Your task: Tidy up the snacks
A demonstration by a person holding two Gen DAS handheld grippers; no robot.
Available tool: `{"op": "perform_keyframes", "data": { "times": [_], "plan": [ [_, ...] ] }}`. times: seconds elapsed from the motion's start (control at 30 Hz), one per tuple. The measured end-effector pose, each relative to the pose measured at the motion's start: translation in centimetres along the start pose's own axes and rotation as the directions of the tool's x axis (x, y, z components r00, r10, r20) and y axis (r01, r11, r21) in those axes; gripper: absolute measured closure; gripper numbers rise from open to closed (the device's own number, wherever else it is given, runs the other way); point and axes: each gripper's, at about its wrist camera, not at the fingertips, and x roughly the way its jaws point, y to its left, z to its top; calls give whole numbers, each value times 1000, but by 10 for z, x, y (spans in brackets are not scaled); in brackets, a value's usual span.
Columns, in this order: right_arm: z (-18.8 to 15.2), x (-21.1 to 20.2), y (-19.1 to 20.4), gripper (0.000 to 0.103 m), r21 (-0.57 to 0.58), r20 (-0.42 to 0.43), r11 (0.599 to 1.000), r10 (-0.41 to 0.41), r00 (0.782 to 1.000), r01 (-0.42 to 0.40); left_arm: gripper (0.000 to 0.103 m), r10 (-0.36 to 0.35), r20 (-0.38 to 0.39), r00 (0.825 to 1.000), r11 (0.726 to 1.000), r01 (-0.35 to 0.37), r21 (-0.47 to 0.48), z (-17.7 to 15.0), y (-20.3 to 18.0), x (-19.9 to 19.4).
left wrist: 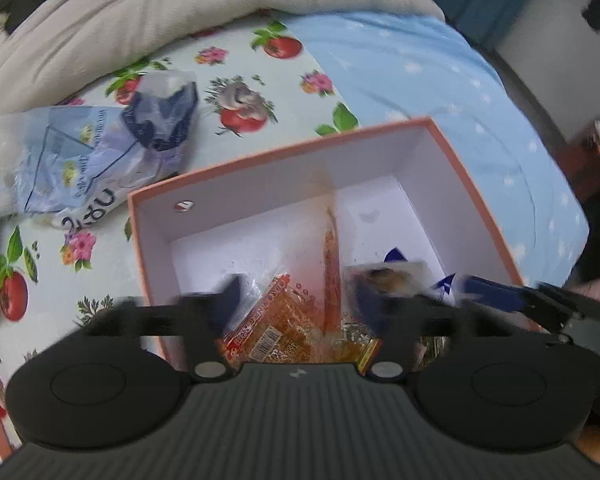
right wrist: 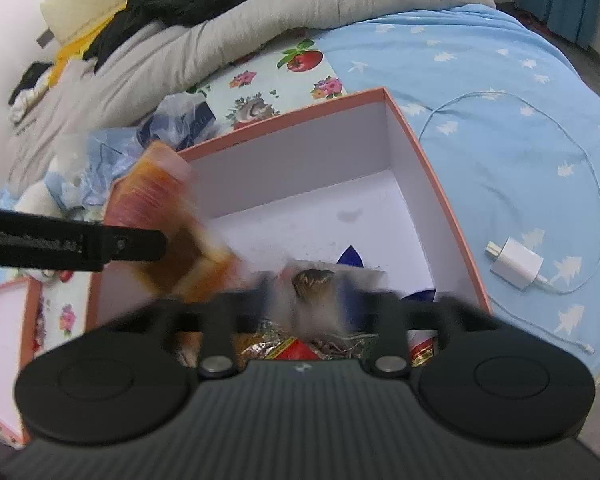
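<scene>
The left gripper (left wrist: 300,300) hovered over the near end of the pink-rimmed box (left wrist: 452,152), its fingers spread wide. An orange snack packet (left wrist: 331,268) stood edge-on in the gap between them, smeared by motion blur; whether either finger touched it could not be told. Just below the fingers, on the box floor, lay more orange packets (left wrist: 276,332) with a barcode and red print too blurred to read.

The right gripper (right wrist: 314,292) held its fingers close together, clamped on a clear-wrapped brown snack (right wrist: 312,278) above the box's near edge. Blue-wrapped pieces (right wrist: 350,257) lay just past its fingertips inside the box, and foil and red wrappers (right wrist: 296,347) showed beneath them. To the left of these fingers, the other gripper's dark finger (right wrist: 72,245) crossed in front of the blurred orange packet; pale lettering ran along it but was not legible.

Beyond the box to the left sat a crumpled blue-and-white plastic bag (left wrist: 80,160) with printed characters, unreadable at this blur. To the right of the right fingers, a white charger (right wrist: 516,263) and its looped cable (right wrist: 596,200) lay on the blue sheet (right wrist: 480,52). A floral cloth (left wrist: 252,76) lay under the box, grey bedding (right wrist: 180,44) behind it.
</scene>
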Motion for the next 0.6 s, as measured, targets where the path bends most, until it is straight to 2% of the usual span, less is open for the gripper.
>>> {"op": "perform_keyframes", "data": {
  "times": [0.17,0.3,0.43,0.6],
  "plan": [
    [-5,-21,6,20,-20,58,999,-37,998,38,26,-29,74,997,998,33,-48,-14,9,-32],
    [-12,-54,14,20,-34,153,998,-53,987,59,26,-19,155,988,999,23,-22,-33,7,-71],
    [-26,-99,27,20,-47,264,997,-43,964,58,26,-25,257,966,1000,25,1,-56,7,-114],
    [-46,-151,37,20,-32,378,999,41,925,-31,26,-55,371,927,998,59,0,-89,11,-161]
  ]
}}
